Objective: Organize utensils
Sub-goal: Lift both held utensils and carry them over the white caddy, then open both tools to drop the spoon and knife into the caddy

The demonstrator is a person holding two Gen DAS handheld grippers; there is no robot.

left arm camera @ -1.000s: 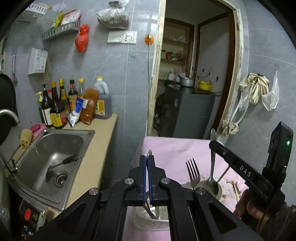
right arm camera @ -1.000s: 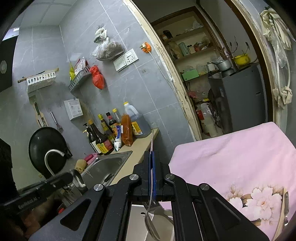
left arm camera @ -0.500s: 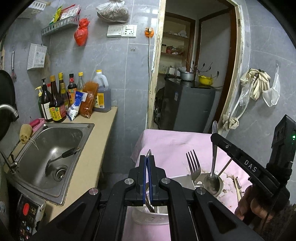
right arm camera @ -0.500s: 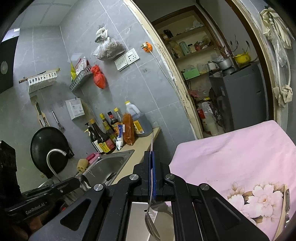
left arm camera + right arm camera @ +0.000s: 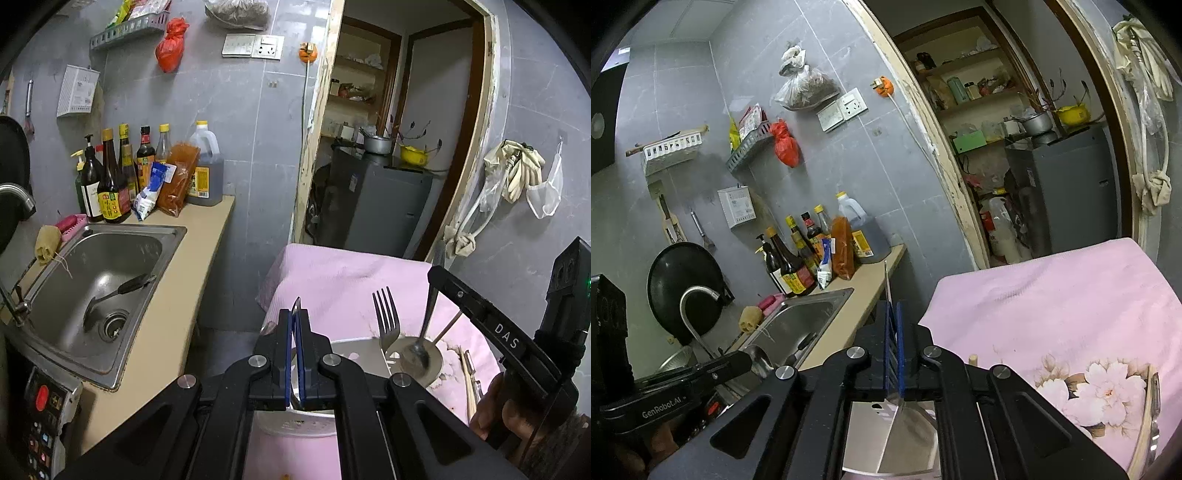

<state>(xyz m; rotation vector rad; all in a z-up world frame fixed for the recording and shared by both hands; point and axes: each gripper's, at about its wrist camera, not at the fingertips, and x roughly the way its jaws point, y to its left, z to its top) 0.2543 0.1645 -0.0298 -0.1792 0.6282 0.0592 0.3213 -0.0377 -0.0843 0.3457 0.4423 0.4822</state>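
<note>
From the left wrist, your left gripper is pinched tight on a thin metal utensil handle poking up between the pads, directly above the white holder on the pink cloth; the bowl end hides behind the jaws, so lowering blind could catch the holder's rim and tip it; just right of the holder stand a fork and the spoon your right gripper clamps, so swinging right risks a clash; left of the holder the cloth's edge drops to the floor beside the counter. From the right wrist, the right gripper grips the spoon's handle; such a thin edge-on hold may let it pivot; the left gripper sits close to the left, while the cloth to the right lies open.
</note>
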